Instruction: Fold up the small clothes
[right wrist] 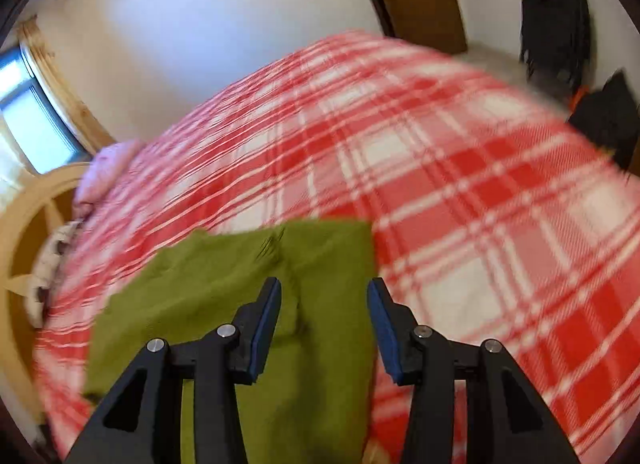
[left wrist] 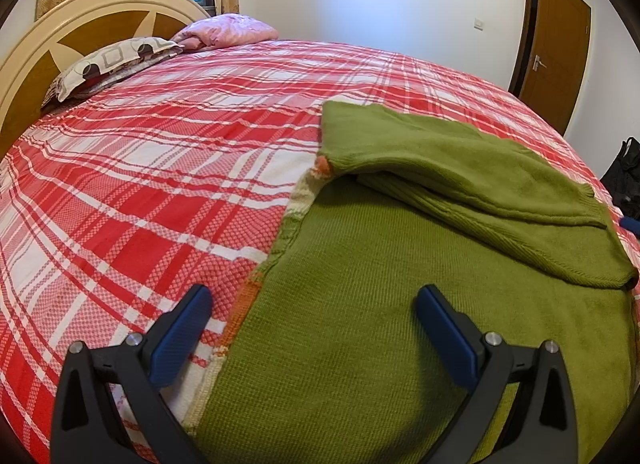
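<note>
One view only: patterned pillow (left wrist: 116, 60).

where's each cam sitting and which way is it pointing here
Left wrist: on the left gripper, angled down over the green sweater toward the headboard; only its wide-open jaws show.
Right wrist: on the right gripper, angled down past the sweater's edge toward the wall and window, blurred; only its parted, empty jaws show.
Shared: sweater, red plaid bedspread, headboard, pink quilt, brown door.
</note>
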The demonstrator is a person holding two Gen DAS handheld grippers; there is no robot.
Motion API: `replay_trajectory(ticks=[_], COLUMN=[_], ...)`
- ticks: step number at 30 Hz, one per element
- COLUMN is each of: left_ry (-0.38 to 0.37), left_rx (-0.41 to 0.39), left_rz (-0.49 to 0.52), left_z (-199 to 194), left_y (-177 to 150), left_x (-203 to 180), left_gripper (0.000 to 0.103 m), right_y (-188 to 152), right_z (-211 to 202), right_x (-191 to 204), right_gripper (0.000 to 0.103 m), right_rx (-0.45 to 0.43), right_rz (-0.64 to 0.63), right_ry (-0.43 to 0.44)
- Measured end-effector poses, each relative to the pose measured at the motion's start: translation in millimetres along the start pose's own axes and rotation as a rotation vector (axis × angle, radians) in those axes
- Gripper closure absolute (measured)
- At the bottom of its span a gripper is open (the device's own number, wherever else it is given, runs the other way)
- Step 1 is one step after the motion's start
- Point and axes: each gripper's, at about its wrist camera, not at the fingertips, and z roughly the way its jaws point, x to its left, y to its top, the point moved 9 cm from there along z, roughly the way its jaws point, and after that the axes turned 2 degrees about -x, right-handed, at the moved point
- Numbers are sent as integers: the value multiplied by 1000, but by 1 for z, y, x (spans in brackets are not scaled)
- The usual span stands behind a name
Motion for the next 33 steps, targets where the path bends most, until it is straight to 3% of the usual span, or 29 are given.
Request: replay_trajectory(ticks=[3, 6, 9, 13, 14, 16, 18, 24, 28, 30, 33], left_ry=[4, -1, -3, -3, -4, -3, 1, 61, 125, 156, 143], left_rx=[-1, 1, 1, 1, 1, 3, 23, 86, 125, 127, 146], left_rz=[0, -2, -3, -3, -3, -3, -4, -110, -172, -164, -228], left_z=[0, 0, 0, 0, 0, 0, 0, 14, 40, 49, 59], left_y=[0, 0, 0, 0, 0, 0, 1, 28, 42, 49, 54], left_x=[0, 0, 1, 1, 1, 1, 2, 20, 38, 42, 57], left_gripper=[0, 0, 0, 0, 0, 0, 0, 0, 0, 0, 0], right_y=[-22, -17, -11, -11, -13, -18, -19, -35, -40, -33, -14], right_z=[17, 25, 37, 41, 40, 34, 21, 4, -4, -12, -23], right_x=[18, 24, 27, 31, 35, 35, 37, 17, 10, 11, 25], right_gripper=[57, 57, 56, 57, 59, 90, 95, 96, 95, 95, 95], right_rx=[63, 13, 23, 21, 27, 56, 67, 93, 91, 59, -21], right_rz=[-25, -96, -128, -215, -263, -306, -319, -354, -293, -230, -216], right_ry=[19, -75, -158, -194, -194, -150, -113, -161, -118, -75, -29])
